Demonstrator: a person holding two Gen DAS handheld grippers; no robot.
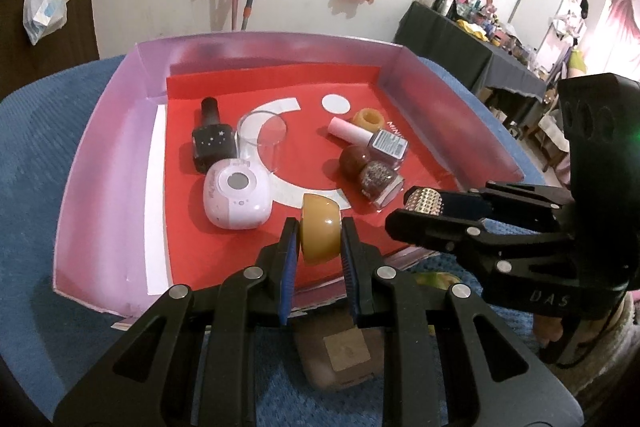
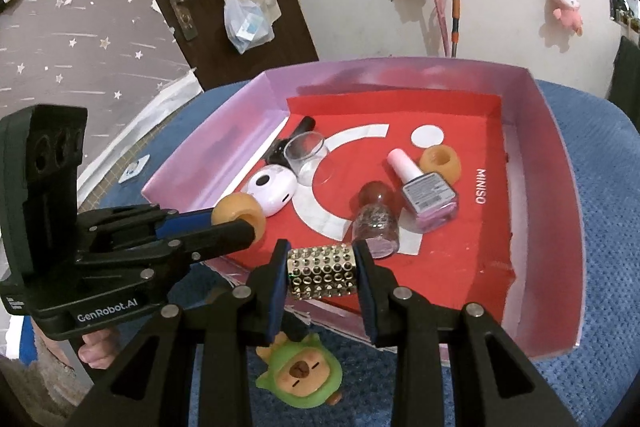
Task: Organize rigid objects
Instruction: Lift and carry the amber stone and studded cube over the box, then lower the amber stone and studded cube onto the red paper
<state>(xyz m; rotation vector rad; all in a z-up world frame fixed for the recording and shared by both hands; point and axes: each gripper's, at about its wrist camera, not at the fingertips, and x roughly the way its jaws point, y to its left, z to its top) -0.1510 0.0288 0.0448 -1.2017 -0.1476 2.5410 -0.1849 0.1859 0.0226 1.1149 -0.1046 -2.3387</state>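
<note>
Amber and glossy, the resin ring [image 1: 320, 231] sits clamped between the pads of the left tool [image 1: 320, 251], held over the near edge of the pink tray [image 1: 104, 163]. The right tool [image 2: 322, 269] grips a studded metal cylinder [image 2: 322, 271] just beside it, also above the tray's near rim. On the red liner lie a second amber ring [image 2: 440, 163], three nail-polish bottles, a clear cup [image 1: 262, 141] and a white gadget [image 1: 234, 193]. A green toy [image 2: 302, 379], seemingly a capybara, rests on the blue cloth [image 2: 600, 187].
</note>
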